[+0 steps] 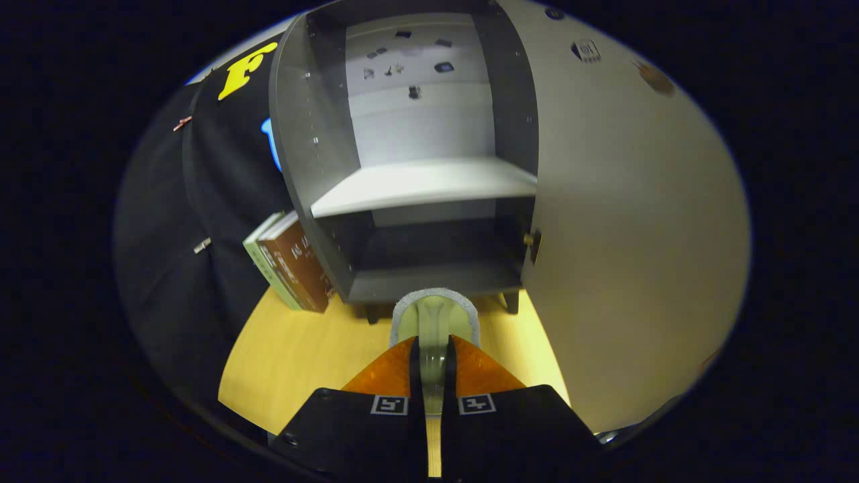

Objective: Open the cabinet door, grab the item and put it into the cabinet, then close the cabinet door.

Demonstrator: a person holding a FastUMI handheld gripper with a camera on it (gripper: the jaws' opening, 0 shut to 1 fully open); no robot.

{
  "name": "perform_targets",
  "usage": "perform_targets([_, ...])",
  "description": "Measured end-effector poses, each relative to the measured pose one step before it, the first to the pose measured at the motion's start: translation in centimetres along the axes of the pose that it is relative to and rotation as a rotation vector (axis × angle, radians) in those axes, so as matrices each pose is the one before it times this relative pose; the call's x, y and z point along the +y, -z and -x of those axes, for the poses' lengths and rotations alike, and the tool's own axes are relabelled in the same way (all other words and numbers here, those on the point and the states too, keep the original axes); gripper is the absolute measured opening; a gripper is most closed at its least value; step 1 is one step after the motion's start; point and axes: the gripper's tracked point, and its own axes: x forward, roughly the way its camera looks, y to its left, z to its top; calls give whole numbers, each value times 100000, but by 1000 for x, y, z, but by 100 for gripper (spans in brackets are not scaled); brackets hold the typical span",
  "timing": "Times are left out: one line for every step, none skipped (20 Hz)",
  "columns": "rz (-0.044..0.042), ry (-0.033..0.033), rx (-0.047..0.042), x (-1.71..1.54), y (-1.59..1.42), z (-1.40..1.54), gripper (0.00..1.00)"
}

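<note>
My gripper (434,343) is shut on a small pale sponge-like pad with a grey fuzzy rim (435,310), which sticks out ahead of the fingertips. Just beyond it stands the grey cabinet (315,168) on short dark feet, its inside open to me. A pale shelf (423,184) splits it into an upper and a lower compartment, and both look bare. The cabinet door (631,221) is swung wide open to the right of the fingers, with a small latch piece (533,243) at its inner edge. The held pad hangs above the wooden tabletop (302,355), in front of the lower compartment.
Two or three books (292,261) lean against the cabinet's left side. The black cloth wall (201,221) closes the space on the left and behind. The open door takes up the whole right side.
</note>
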Motion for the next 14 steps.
perform_targets([460,-75,-1388,174,-2228,171,12])
perform_targets([-12,178,-1864,40,-2250,102,12])
perform_targets([50,375,-2291,2,-2383,-272,12])
perform_targets([501,1132,-2208,-183,-2298,-676,12])
perform_targets([173,1699,-1739,-488,-2050,-984,12])
perform_targets([-163,868,-627,-107,-1319,-1410,12])
perform_targets([-475,1153,710,-363,-1144,-1731,12])
perform_targets([-599,41,-476,-175,-1113,-1528,12])
perform_targets([283,1052,1242,-163,-834,-1644,12])
perform_targets([243,-161,627,162,-643,-2198,12])
perform_targets([41,10,1991,277,-418,-1822,12])
perform_targets([-605,-947,1937,484,-194,-1834,12])
perform_targets([38,13,1867,299,-152,-1755,12])
perform_targets([999,-787,2249,470,-56,-1752,12])
